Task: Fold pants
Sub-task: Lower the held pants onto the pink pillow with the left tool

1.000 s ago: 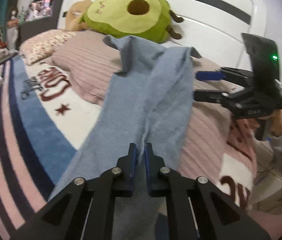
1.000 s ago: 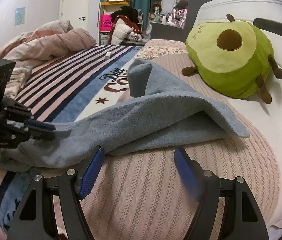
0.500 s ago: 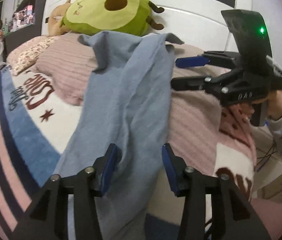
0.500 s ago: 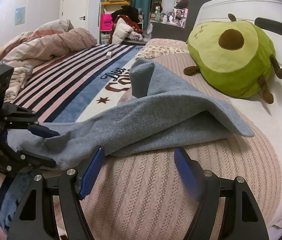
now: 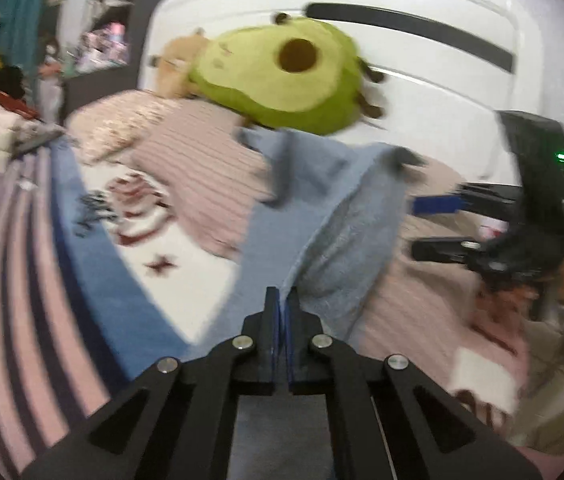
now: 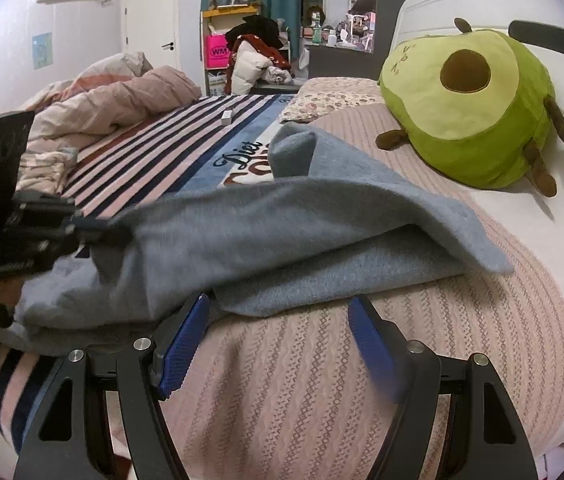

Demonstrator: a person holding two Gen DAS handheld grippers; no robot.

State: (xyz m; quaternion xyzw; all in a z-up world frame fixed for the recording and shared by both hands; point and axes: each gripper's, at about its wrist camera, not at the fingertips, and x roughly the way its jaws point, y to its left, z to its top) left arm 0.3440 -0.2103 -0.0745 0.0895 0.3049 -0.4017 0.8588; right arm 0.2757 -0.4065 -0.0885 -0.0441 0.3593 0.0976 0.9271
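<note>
The grey-blue pants (image 5: 342, 220) lie stretched over the pink ribbed cover, from near the avocado plush toward my left gripper (image 5: 282, 296). Its jaws are closing tight, and a ridge of the pants' fabric is pinched between the pads and lifted off the bed. From the right wrist view, the left gripper (image 6: 98, 228) holds the pants (image 6: 282, 232) raised at the left. My right gripper (image 6: 278, 304) is open, its blue pads just short of the pants' near edge with nothing between them. The left wrist view shows the right gripper (image 5: 434, 224) to the right of the pants.
A green avocado plush (image 6: 470, 104) rests against the white headboard (image 5: 422, 80). The pink ribbed cover (image 6: 322, 380) spans the near bed. A striped blanket (image 6: 142, 160) and a crumpled duvet (image 6: 114, 100) lie to the left. Shelves and clothes stand beyond the bed.
My left gripper opened over the pants, then shut on a ridge of fabric and rose a little, lifting it. The right gripper kept still and open.
</note>
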